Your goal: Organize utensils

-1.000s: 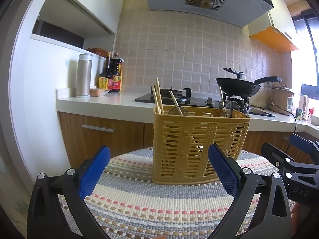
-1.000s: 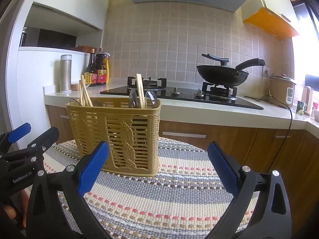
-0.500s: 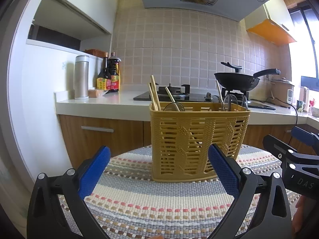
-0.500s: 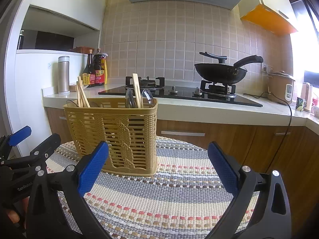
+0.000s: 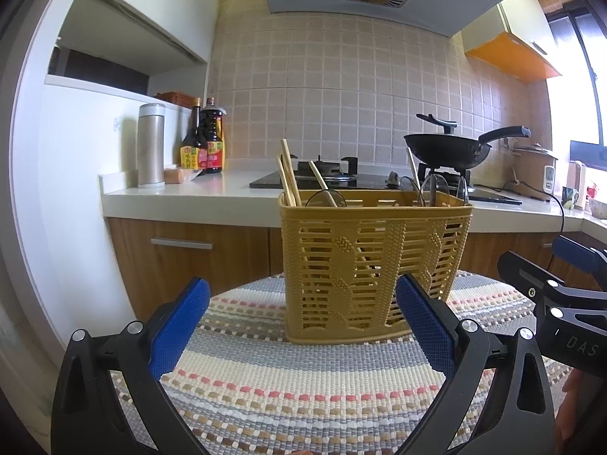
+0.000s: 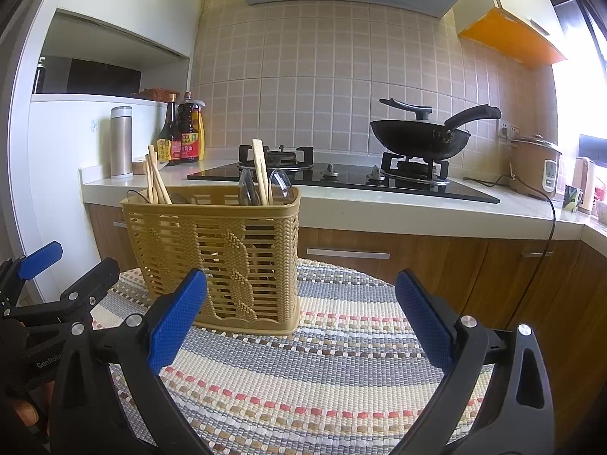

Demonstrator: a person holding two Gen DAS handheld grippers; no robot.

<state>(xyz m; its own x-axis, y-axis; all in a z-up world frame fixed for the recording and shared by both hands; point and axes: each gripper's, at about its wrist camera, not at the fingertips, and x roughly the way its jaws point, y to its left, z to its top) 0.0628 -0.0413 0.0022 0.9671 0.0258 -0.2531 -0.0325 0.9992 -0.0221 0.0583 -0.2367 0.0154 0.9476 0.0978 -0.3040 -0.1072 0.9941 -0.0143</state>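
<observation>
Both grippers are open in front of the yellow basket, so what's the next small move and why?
Probably ease the left gripper up and forward toward the chopsticks at the left end of the yellow basket. Both it and the right gripper are open and empty, nothing lies loose on the striped mat, and utensils stand mixed at both ends.

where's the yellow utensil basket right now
The yellow basket stands on the striped mat, dead ahead of the open left gripper and ahead-left in the right wrist view.

Both open tools now sit lower than a second ago: the yellow woven-plastic utensil basket (image 5: 375, 265) rises against the stove, and the right tool (image 5: 561, 284) appears higher beside it.
</observation>
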